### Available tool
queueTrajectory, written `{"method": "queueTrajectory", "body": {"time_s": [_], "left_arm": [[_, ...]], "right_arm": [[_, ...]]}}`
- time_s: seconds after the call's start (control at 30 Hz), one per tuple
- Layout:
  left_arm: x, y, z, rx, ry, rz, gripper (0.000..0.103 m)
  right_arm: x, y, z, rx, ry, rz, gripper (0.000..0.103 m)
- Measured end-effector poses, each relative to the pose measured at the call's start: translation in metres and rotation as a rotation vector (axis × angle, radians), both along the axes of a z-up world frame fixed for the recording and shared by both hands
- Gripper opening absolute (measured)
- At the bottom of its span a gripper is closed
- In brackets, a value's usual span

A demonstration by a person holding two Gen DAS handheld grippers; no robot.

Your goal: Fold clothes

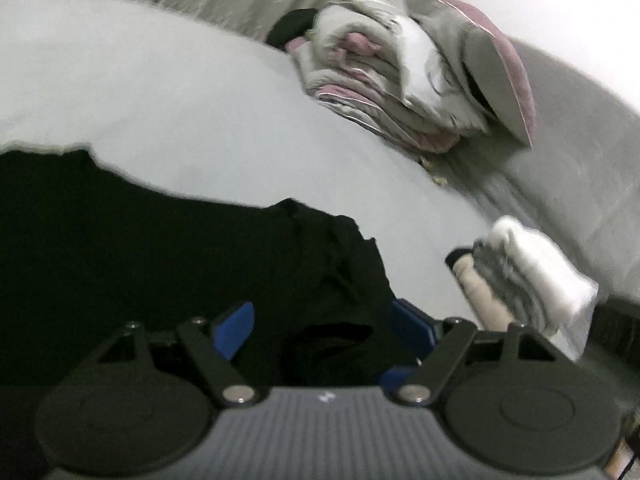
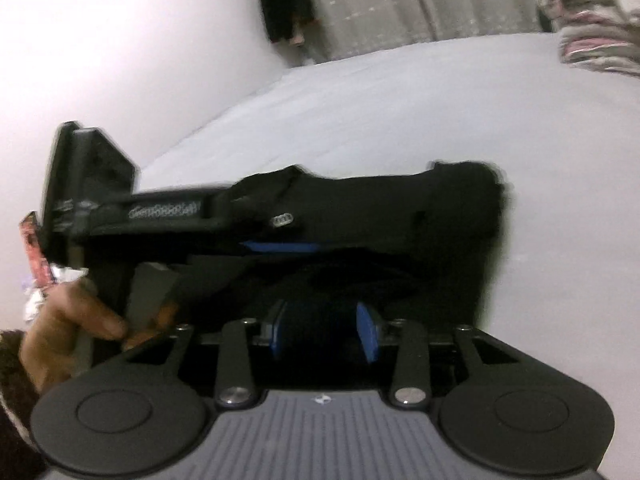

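A black garment (image 1: pixel 160 248) lies bunched on the white bed (image 1: pixel 180 100), filling the lower left of the left wrist view. My left gripper (image 1: pixel 324 328) has its blue fingers (image 1: pixel 236 328) wide apart, with a fold of the black cloth between them. In the right wrist view the black garment (image 2: pixel 380 208) stretches across the middle. My right gripper (image 2: pixel 324 330) is shut on its near edge, blue pads (image 2: pixel 368 332) pressing a thick fold. The left gripper (image 2: pixel 280 246) comes in sideways from the left, held by a hand (image 2: pixel 68 328), its finger tips lost in the dark cloth.
A heap of grey and pink bedding with a pillow (image 1: pixel 400 72) sits at the far side of the bed. A small stack of folded clothes (image 1: pixel 520 276) lies near the right edge. A curtain (image 2: pixel 400 0) and a dark hanging item (image 2: pixel 286 4) are behind the bed.
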State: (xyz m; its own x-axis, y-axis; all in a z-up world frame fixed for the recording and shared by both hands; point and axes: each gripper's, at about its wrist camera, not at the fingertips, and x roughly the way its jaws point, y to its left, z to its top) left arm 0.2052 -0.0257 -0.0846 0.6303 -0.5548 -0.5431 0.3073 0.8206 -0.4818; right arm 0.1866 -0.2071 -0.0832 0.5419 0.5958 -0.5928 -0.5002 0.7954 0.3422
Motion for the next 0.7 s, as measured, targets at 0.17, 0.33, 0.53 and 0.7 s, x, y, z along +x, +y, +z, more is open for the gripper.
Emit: {"method": "queueTrajectory", "body": {"time_s": [0.17,0.33,0.53,0.7], "left_arm": [[-0.004,-0.028,0.009,0.155,-0.086,-0.101,0.078],[0.005,-0.048,0.0,0.19,-0.078,-0.154,0.069],[0.013,-0.049,-0.007,0.181,-0.067,-0.098,0.025],[0.013,-0.019,-0.006,0.119,-0.071,0.08,0.017]], "right_arm": [[-0.002,-0.02,0.002,-0.022,-0.014,-0.055,0.038],[-0.004,-0.038,0.003,-0.044,-0.025,-0.104,0.038],[0.0,-0.032,-0.006,-0.065,-0.006,-0.105,0.038],[-0.001,-0.032,-0.006,-0.063,-0.007,-0.117,0.038]]}}
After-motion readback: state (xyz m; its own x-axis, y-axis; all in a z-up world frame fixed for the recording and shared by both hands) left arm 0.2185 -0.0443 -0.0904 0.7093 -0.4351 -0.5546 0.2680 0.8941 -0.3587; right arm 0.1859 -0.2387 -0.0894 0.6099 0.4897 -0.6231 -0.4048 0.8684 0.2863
